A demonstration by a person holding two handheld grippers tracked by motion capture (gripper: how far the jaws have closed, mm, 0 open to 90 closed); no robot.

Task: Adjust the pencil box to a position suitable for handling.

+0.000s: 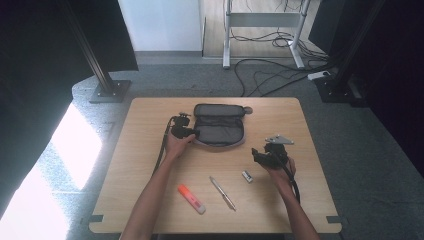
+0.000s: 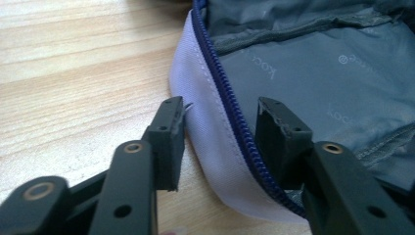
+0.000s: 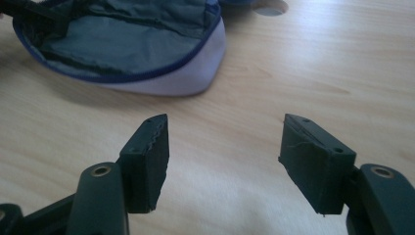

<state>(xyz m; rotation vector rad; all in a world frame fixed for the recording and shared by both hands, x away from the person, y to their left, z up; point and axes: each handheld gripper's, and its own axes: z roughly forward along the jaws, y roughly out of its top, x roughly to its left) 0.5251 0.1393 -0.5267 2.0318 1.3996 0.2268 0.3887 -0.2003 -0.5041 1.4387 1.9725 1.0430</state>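
High view: an open pencil pouch (image 1: pixel 218 125) lies at the far centre of the desk (image 1: pixel 150 120), unzipped and spread flat, its grey lining upward; no contents can be made out inside it. The left tongs (image 1: pixel 196 133) sit at the pouch's near-left rim; the right tongs (image 1: pixel 256 155) hover above the desk, near right and well apart from the pouch. An orange highlighter (image 1: pixel 191 198), a pen (image 1: pixel 222 193) and a small eraser (image 1: pixel 247 176) lie loose on the near half of the desk (presumably destined for the pouch). Left gripper view: the left tongs (image 2: pixel 220 142) straddle the pouch's white fabric rim (image 2: pixel 208 112) and blue zipper (image 2: pixel 230 117), partly closed, the pads not visibly pressing on the cloth. The pouch judges as light, soft and floppy; it will crumple and slide unless pinned, and the stitched zipper edge is the firmest place to grip. Right gripper view: the right tongs (image 3: pixel 225 152) stand wide with nothing between them, bare desk beneath, the pouch (image 3: pixel 132 49) farther off to the left.
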